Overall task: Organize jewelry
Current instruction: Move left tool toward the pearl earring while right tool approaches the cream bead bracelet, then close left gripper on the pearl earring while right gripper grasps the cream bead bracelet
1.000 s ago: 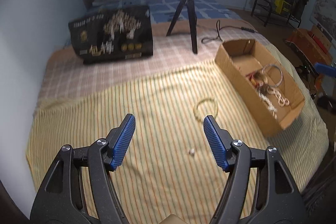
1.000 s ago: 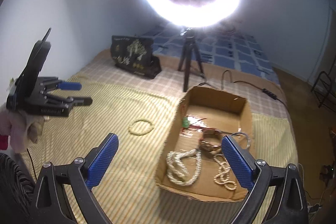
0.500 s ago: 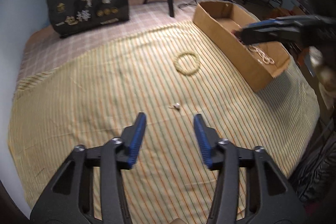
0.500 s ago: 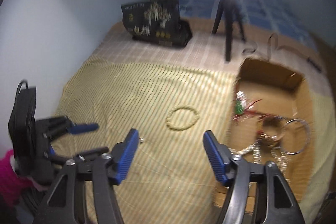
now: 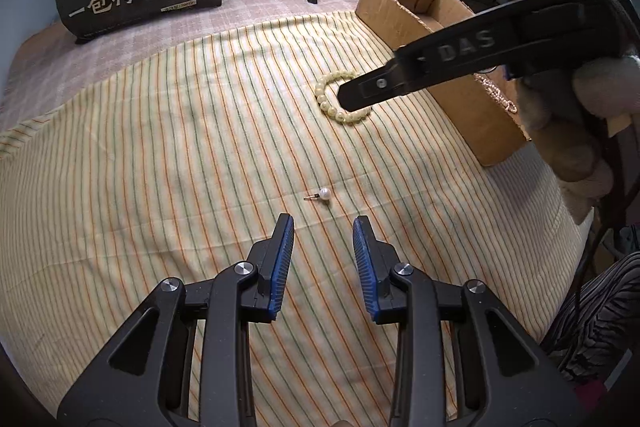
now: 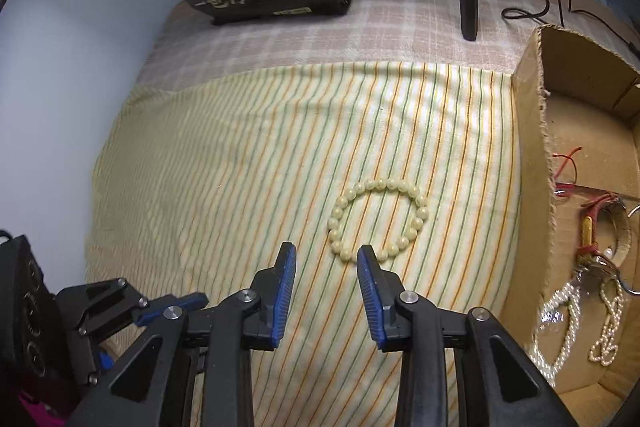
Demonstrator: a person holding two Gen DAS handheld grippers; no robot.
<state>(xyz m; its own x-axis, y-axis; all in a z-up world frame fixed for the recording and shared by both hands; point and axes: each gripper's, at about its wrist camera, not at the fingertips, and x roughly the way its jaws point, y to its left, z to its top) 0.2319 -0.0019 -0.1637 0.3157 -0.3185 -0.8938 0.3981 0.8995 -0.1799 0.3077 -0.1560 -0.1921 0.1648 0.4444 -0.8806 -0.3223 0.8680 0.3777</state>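
Both grippers, left (image 5: 322,227) and right (image 6: 326,255), gape narrower now, lowered toward pearl earring (image 5: 323,193) and bead bracelet (image 6: 378,219)

Both tools (image 5: 322,227) (image 6: 327,257) gaping, empty

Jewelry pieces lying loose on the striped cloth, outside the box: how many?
2. A bead bracelet beside the cardboard box, and a pearl earring just ahead of the left gripper.
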